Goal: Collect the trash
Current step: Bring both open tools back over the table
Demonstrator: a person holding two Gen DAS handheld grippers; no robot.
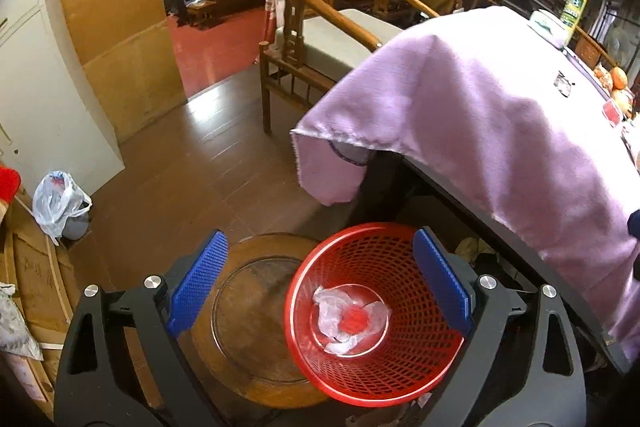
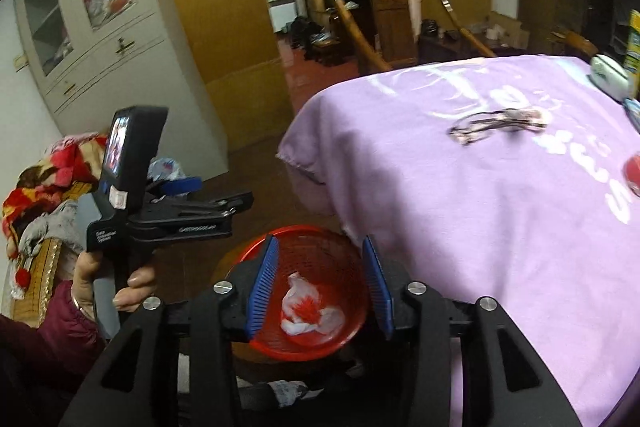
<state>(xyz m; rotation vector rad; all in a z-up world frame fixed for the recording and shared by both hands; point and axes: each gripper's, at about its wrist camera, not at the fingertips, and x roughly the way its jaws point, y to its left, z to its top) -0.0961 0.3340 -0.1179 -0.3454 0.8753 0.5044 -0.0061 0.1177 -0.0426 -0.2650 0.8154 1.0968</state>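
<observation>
A red mesh basket (image 1: 420, 359) stands on the floor by the table's corner. A crumpled white and red plastic wrapper (image 1: 348, 319) lies at its bottom. My left gripper (image 1: 320, 239) hangs above the basket, open wide, with nothing between its blue pads (image 1: 196, 283). In the right wrist view the same basket (image 2: 328, 255) and wrapper (image 2: 308, 311) show between the fingers of my right gripper (image 2: 320, 243). That gripper is open too and empty, above the basket. A hand (image 2: 132, 287) holds the left gripper (image 2: 188, 187) at the left of that view.
A table under a purple cloth (image 1: 500, 131) fills the right, with eyeglasses (image 2: 496, 123) and a red object (image 2: 632, 167) on it. A round wooden stool (image 1: 248, 307) sits left of the basket. A wooden chair (image 1: 304, 39) stands behind, and a plastic bag (image 1: 56, 199) lies on the floor.
</observation>
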